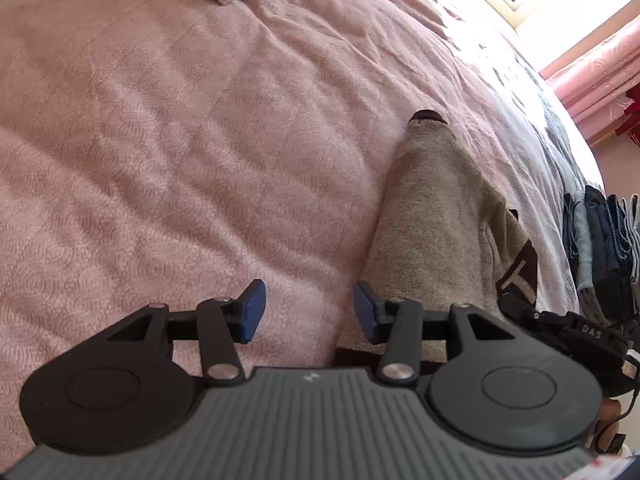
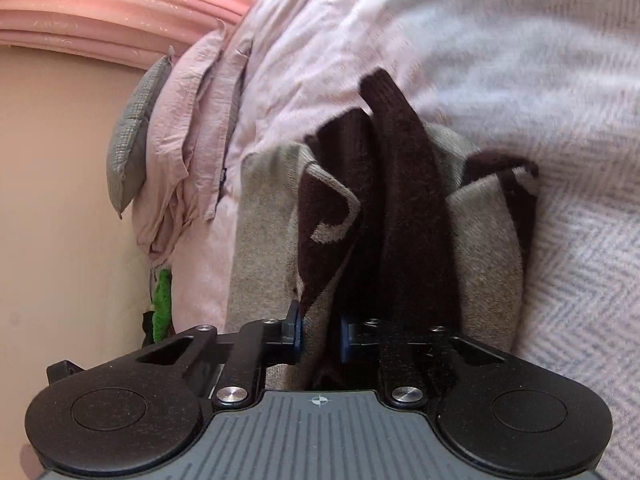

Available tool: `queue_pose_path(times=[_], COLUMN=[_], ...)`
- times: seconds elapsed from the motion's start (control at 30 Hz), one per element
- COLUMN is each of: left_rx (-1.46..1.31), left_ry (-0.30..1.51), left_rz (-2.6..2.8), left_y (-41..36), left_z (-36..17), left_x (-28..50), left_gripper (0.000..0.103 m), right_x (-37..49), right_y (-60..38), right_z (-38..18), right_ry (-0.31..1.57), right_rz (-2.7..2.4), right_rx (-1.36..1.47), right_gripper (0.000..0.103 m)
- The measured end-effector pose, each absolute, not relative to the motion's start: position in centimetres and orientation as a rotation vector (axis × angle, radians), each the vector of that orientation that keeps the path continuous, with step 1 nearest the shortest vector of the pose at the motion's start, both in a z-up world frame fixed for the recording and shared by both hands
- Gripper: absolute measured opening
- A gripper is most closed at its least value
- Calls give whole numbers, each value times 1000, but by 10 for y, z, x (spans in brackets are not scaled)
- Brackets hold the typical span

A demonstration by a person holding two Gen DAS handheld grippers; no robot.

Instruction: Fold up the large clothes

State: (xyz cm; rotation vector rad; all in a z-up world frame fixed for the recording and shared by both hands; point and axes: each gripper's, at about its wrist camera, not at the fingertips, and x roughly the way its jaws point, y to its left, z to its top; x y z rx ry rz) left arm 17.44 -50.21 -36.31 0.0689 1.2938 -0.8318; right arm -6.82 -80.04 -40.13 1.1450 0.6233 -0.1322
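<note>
My right gripper (image 2: pixel 320 338) pinches the sweater (image 2: pixel 400 208); only the left view shows my open left gripper (image 1: pixel 309 310) over bare bedspread (image 1: pixel 160 140).

One sweater (image 1: pixel 440 216), two tongs (image 1: pixel 309 312) (image 2: pixel 320 338), one pillow (image 2: pixel 136 132).

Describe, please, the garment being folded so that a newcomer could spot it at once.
Start from the wide pink bedspread covering the bed. Near its right side lies a beige sweater, its sleeve running away from the left gripper. Unlike the denim stack beyond it, it is beige knit with dark brown trim.
</note>
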Motion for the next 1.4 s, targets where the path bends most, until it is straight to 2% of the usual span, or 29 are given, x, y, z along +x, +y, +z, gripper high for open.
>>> queue_pose_path(times=[0.2, 0.43, 0.47, 0.5, 0.53, 0.67, 0.77, 0.87, 0.93, 1.0, 1.1, 1.2, 1.4], left_rx=[93, 228, 244, 258, 269, 315, 334, 327, 379, 472, 664, 662, 602], left_ry=[1238, 1194, 1179, 1167, 1165, 1107, 1041, 1026, 999, 962, 902, 939, 884], left_rz=[-973, -1060, -1059, -1054, -1045, -1030, -1062, -1126, -1175, -1208, -1190, -1144, -1151], left_y=[-517, -545, -547, -548, -548, -542, -534, -539, -550, -557, -562, -557, -535], left_z=[-346, -352, -353, -354, -353, -338, -320, -313, -314, -318, -353, -375, -335], left_x=[161, 127, 123, 120, 118, 114, 105, 90, 74, 56, 35, 40, 31], left_gripper=[43, 41, 41, 41, 41, 38, 37, 37, 33, 32, 32, 32, 28], right_x=[-92, -111, -112, -112, -118, -129, -136, -125, -117, -119, -126, -124, -139], right_y=[-787, -803, -803, -806, -811, -812, -785, -747, -724, -706, -687, -669, -679], right_z=[-335, -384, -392, -399, -400, -363, -319, -303, -308, -324, -365, -373, -341], right_ry=[609, 733, 738, 754, 752, 743, 673, 696, 738, 790, 876, 897, 824], right_rz=[-226, -358, -371, -387, -395, -527, -454, -324, -282, -283, -272, -246, -333], right_rx=[854, 885, 903, 943, 985, 893, 722, 577, 489, 440, 412, 320, 350], right_gripper=[12, 13, 15, 22, 24, 33, 33, 32, 27, 19, 18, 18, 18])
